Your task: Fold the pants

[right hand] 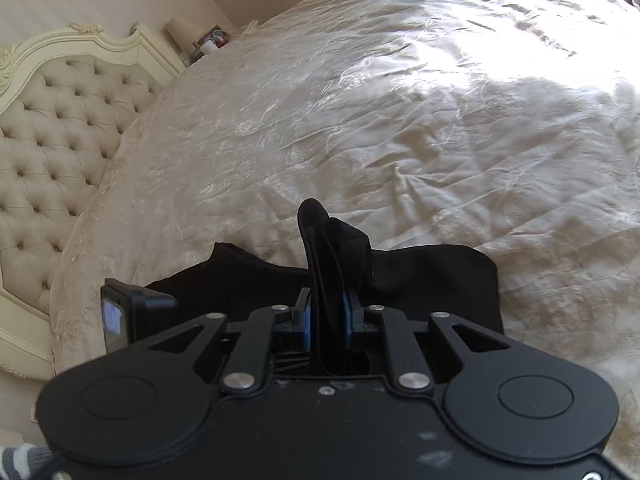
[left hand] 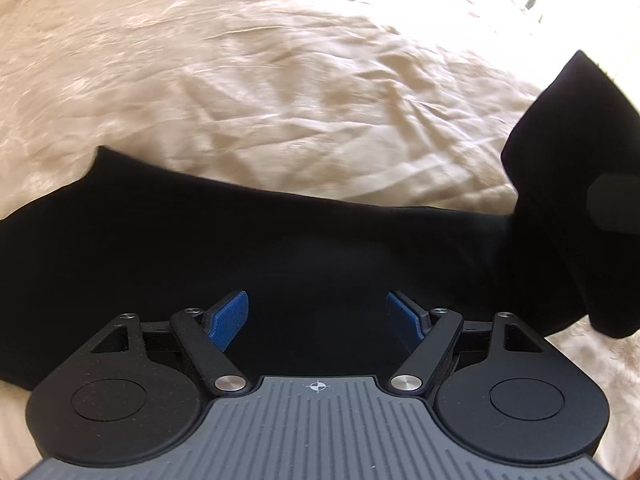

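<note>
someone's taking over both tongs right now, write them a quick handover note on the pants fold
Left tongs: open, empty, over the black pants.
Right tongs: shut on a bunched fold of the pants, lifted clear of the cream bedspread.
Pants: a long dark strip across the bed, one end raised by the right tongs.
Done: one end picked up.
Left: probably carry that end over, lay it down, smooth and finish the fold.

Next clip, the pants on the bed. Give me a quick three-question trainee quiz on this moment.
1. True or false: the left gripper is clamped on the pants.
2. What is pinched in the right gripper? A) bedspread B) pants C) nothing
3. Fill in: the pants lie on a cream ___.

Key: 1 false, its jaws stand apart above the cloth; 2 B; 3 bedspread.
</note>
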`<state>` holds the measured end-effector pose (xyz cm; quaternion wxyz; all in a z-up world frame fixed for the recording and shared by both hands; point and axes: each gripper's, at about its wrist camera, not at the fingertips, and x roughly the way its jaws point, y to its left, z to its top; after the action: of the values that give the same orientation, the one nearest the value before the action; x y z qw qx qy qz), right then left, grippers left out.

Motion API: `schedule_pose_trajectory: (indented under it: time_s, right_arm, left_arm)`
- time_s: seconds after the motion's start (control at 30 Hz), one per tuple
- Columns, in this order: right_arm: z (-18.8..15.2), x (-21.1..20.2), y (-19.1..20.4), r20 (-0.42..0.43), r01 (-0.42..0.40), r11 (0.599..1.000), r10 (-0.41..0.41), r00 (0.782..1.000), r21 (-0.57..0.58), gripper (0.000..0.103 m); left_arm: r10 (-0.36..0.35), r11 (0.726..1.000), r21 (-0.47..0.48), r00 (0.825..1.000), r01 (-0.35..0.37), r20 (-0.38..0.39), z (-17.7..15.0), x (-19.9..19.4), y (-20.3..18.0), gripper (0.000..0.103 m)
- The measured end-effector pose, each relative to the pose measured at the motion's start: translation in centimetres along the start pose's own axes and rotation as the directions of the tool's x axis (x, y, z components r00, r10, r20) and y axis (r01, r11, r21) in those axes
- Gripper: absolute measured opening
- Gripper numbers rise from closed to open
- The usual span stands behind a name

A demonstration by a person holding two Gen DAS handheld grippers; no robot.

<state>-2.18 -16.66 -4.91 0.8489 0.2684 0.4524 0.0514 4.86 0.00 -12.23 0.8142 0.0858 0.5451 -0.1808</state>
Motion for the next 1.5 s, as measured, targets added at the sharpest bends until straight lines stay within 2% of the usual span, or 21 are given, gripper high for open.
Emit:
schedule_pose_trajectory:
  time_s: [0.13, 0.27, 0.33, 0.4, 0.47, 0.67, 0.77, 0.87, 0.97, 1.0, 1.07, 1.13, 1.33, 1.5]
  right_arm:
    - [-2.1, 5.4, 3.6, -0.055, 0.018, 1.000, -0.019, 0.998, -0.019, 0.016]
    - [-4.3, 10.6, 5.3, -0.082, 0.072, 0.997, -0.074, 0.994, -0.026, 0.016]
    - [-5.0, 12.4, 5.8, -0.092, 0.092, 0.995, -0.094, 0.991, -0.028, 0.020]
    - [-5.8, 13.2, 6.7, -0.062, 0.107, 0.993, -0.110, 0.992, -0.047, 0.033]
    - [-6.1, 13.1, 7.3, -0.044, 0.114, 0.992, -0.116, 0.992, -0.051, 0.034]
    - [-5.9, 9.2, 7.6, 0.025, 0.118, 0.993, -0.118, 0.993, -0.027, 0.034]
    - [-5.7, 6.7, 6.0, 0.046, 0.163, 0.986, -0.162, 0.986, -0.020, 0.034]
    - [-5.2, 5.0, 3.0, 0.052, 0.223, 0.975, -0.223, 0.973, 0.010, 0.034]
    - [-4.3, 4.8, -0.2, 0.031, 0.297, 0.954, -0.299, 0.954, 0.041, 0.029]
    - [-4.0, 4.8, -1.3, 0.026, 0.305, 0.951, -0.307, 0.951, 0.056, 0.020]
    - [-3.2, 5.5, -3.4, 0.006, 0.320, 0.944, -0.321, 0.947, 0.083, 0.012]
    - [-2.7, 6.3, -5.1, -0.015, 0.320, 0.943, -0.320, 0.947, 0.090, 0.012]
    - [-2.6, 8.9, -8.3, -0.101, 0.340, 0.938, -0.333, 0.937, 0.062, 0.001]
    - [-2.6, 8.2, -8.5, -0.098, 0.313, 0.948, -0.307, 0.947, 0.061, 0.002]
  left_arm:
    - [0.037, 0.998, -0.051, 0.999, -0.036, 0.009, -0.3, -1.2, 5.9, 0.075]
    - [0.046, 0.997, -0.058, 0.999, -0.045, 0.006, -0.6, -1.7, 10.4, 0.075]
    - [0.045, 0.998, -0.050, 0.999, -0.044, 0.007, -0.7, -1.9, 11.7, 0.075]
    - [0.034, 0.999, -0.037, 0.999, -0.033, 0.010, -0.7, -2.1, 12.5, 0.075]
    - [0.017, 1.000, -0.019, 1.000, -0.017, 0.019, -0.6, -2.4, 12.8, 0.075]
    - [-0.059, 0.998, 0.032, 0.996, 0.057, 0.069, 0.4, -3.7, 10.8, 0.075]
    - [-0.112, 0.993, 0.049, 0.990, 0.108, 0.090, 1.1, -4.0, 8.6, 0.075]
    - [-0.141, 0.987, 0.087, 0.988, 0.135, 0.067, 1.3, -2.8, 5.8, 0.075]
    - [-0.108, 0.987, 0.119, 0.994, 0.107, 0.006, 0.5, -0.7, 3.6, 0.075]
    - [-0.094, 0.988, 0.118, 0.995, 0.095, -0.014, 0.2, -0.1, 3.2, 0.075]
    - [-0.069, 0.992, 0.102, 0.995, 0.076, -0.072, -0.5, 1.4, 2.9, 0.074]
    - [-0.034, 0.996, 0.082, 0.995, 0.042, -0.099, -1.2, 2.5, 3.0, 0.074]
    - [0.015, 0.999, 0.053, 0.996, -0.011, -0.083, -1.3, 1.5, 2.6, 0.074]
    - [0.074, 0.997, -0.018, 0.997, -0.075, -0.024, -2.2, -2.1, 4.2, 0.074]
